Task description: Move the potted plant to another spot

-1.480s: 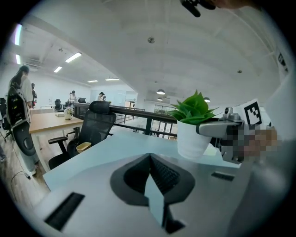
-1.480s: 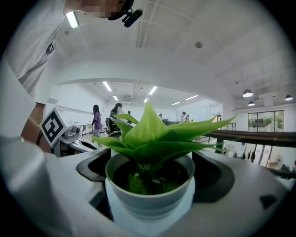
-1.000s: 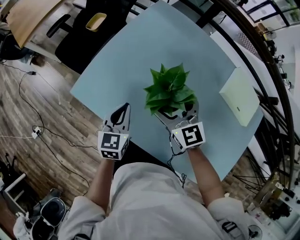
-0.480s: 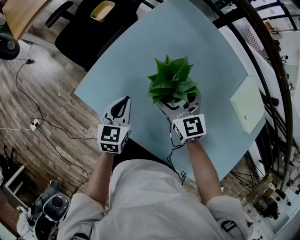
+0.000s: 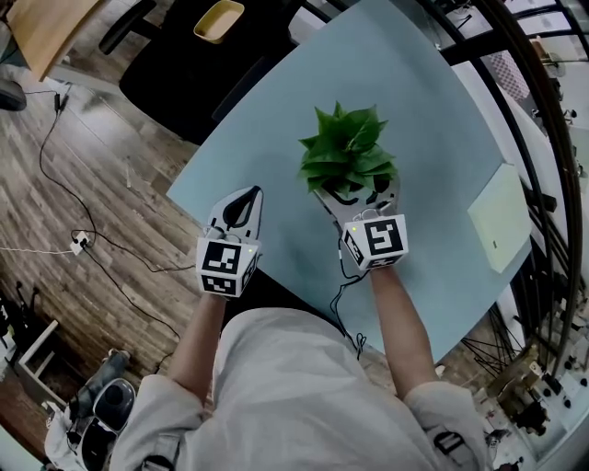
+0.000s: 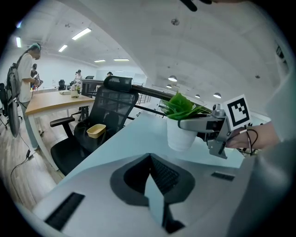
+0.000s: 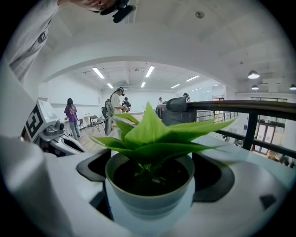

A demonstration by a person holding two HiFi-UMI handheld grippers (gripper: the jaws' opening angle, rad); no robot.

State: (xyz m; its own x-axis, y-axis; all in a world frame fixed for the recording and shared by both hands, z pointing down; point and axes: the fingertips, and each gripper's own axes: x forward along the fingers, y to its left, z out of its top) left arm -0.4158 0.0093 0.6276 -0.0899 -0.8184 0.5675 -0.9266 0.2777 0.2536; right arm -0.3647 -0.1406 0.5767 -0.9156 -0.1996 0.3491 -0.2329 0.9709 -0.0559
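The left tool (image 5: 247,195) hangs over the near left edge of the bench (image 5: 276,129), jaws together, nothing in them. To its right, by the near edge, the right tool (image 5: 357,189) is clamped on the white pot of the potted plant (image 5: 348,152); I cannot tell if the pot is clear of the bench. The pot tapers and is gripped near its rim, so it could slip or tip and spill soil. Count: one yellow bowl (image 5: 219,20) off the bench, two tools, one plant, one pale pad (image 5: 502,230) at the right edge.
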